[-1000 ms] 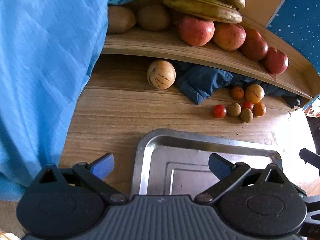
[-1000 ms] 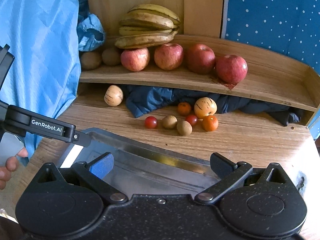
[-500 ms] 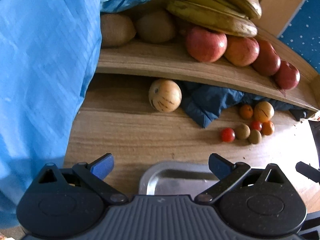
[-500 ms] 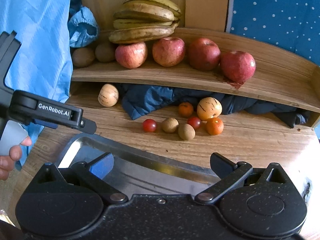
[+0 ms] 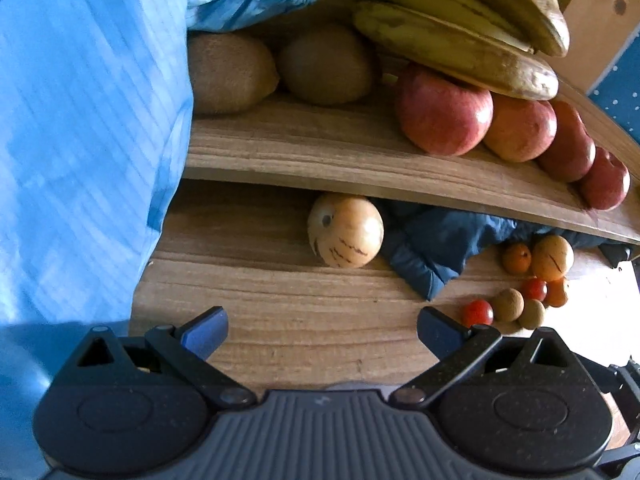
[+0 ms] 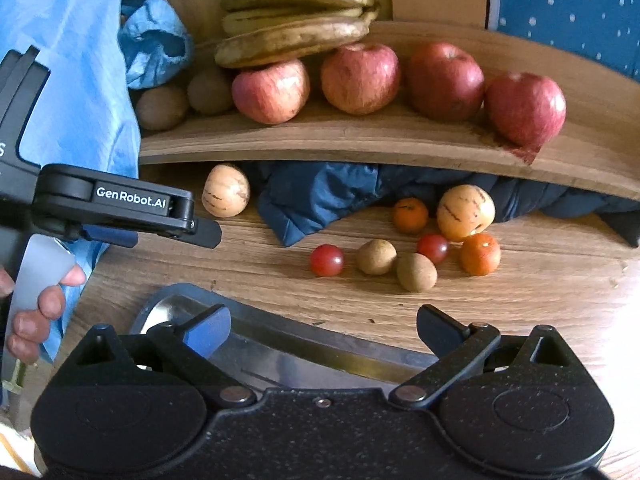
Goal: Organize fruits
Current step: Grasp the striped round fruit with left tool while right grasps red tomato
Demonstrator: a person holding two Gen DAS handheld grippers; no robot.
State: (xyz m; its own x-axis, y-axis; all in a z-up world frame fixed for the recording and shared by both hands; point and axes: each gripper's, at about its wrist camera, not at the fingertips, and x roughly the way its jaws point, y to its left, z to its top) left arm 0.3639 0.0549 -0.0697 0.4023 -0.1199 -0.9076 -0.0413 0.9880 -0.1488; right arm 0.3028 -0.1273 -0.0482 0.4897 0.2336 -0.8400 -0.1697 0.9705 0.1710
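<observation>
My left gripper point(image 5: 320, 320) stands open over bare wood, facing a pale striped melon point(image 5: 346, 232) under the shelf edge. My right gripper point(image 6: 324, 320) is wide but its jaws are closing, with nothing between them; it hovers over the far rim of a steel tray point(image 6: 280, 344). Beyond it lie a cherry tomato point(image 6: 327, 260), two small brown fruits point(image 6: 376, 257), another tomato point(image 6: 432, 248), two small oranges point(image 6: 479, 254) and a second striped melon point(image 6: 465, 212). The first melon point(image 6: 226, 196) sits further left.
A wooden shelf point(image 6: 360, 140) carries several apples point(image 6: 360, 78), bananas point(image 6: 296, 36) and kiwis point(image 5: 228, 76). A dark blue cloth point(image 6: 320, 196) is bunched under it. Light blue fabric point(image 5: 80, 120) hangs at the left. A hand point(image 6: 40, 308) holds the left gripper's handle.
Both grippers have moved forward and down toward the shelf. The tray has slipped out of the left wrist view, and the fruit looks larger in both views.
</observation>
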